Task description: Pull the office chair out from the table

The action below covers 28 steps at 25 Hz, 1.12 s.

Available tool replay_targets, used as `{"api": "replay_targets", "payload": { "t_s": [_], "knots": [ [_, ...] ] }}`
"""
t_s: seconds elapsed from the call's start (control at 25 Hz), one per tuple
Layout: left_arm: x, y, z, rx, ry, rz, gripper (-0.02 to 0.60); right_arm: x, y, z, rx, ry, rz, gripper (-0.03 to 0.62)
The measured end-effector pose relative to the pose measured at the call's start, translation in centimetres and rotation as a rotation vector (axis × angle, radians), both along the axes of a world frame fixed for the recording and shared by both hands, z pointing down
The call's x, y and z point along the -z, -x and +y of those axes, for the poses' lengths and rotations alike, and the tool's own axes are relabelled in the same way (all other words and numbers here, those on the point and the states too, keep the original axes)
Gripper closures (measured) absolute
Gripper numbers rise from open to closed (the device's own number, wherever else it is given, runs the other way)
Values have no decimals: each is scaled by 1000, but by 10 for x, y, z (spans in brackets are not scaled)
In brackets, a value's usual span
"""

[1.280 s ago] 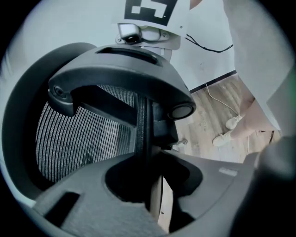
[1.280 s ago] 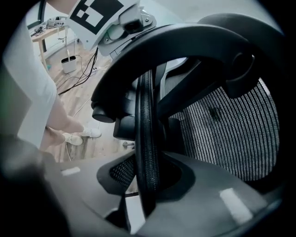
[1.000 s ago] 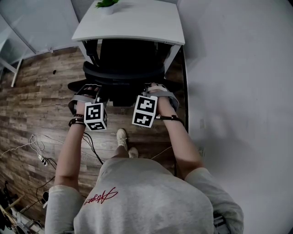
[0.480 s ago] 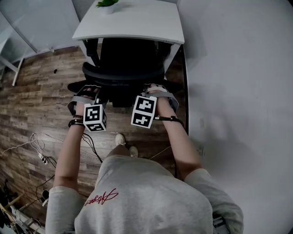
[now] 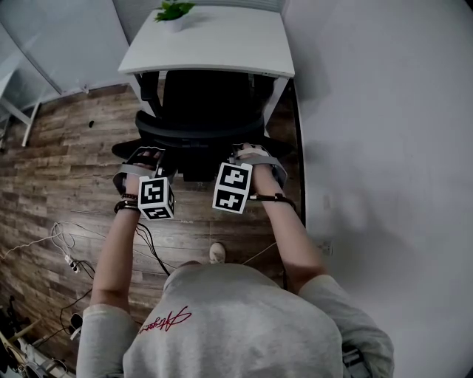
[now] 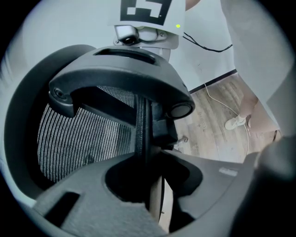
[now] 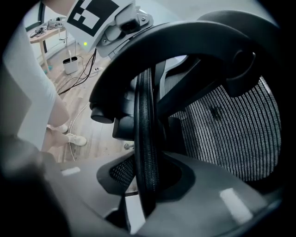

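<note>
A black mesh office chair [image 5: 199, 111] stands with its seat tucked under the white table [image 5: 222, 44]. My left gripper [image 5: 145, 157] is shut on the left part of the backrest's top rim. My right gripper [image 5: 250, 155] is shut on the right part of that rim. In the left gripper view the black rim [image 6: 141, 129] runs upright between the jaws of the left gripper [image 6: 144, 162], with the mesh back [image 6: 74, 143] to its left. In the right gripper view the woven rim [image 7: 145, 134] sits pinched in the right gripper [image 7: 147, 180].
A white wall [image 5: 384, 148] runs close along the right of the chair and table. A potted plant [image 5: 174, 10] stands on the table's far edge. Cables and a power strip [image 5: 63, 247] lie on the wooden floor at left. The person's shoe [image 5: 216, 252] is behind the chair.
The person's feet have stepped back toward the camera. Both grippers, still clamped on the backrest, and the chair have come slightly away from the table.
</note>
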<state>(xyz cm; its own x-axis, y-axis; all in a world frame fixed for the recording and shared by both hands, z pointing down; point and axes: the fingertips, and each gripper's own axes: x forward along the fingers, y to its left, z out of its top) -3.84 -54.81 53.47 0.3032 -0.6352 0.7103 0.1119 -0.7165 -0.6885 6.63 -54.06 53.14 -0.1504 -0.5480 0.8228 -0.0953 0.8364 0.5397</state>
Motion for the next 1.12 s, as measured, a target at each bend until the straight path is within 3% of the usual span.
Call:
{"api": "replay_targets", "payload": {
  "t_s": [1.12],
  "knots": [
    [2, 13, 36, -23, -13, -8, 489, 1, 12, 39, -24, 9, 3, 487]
  ]
}}
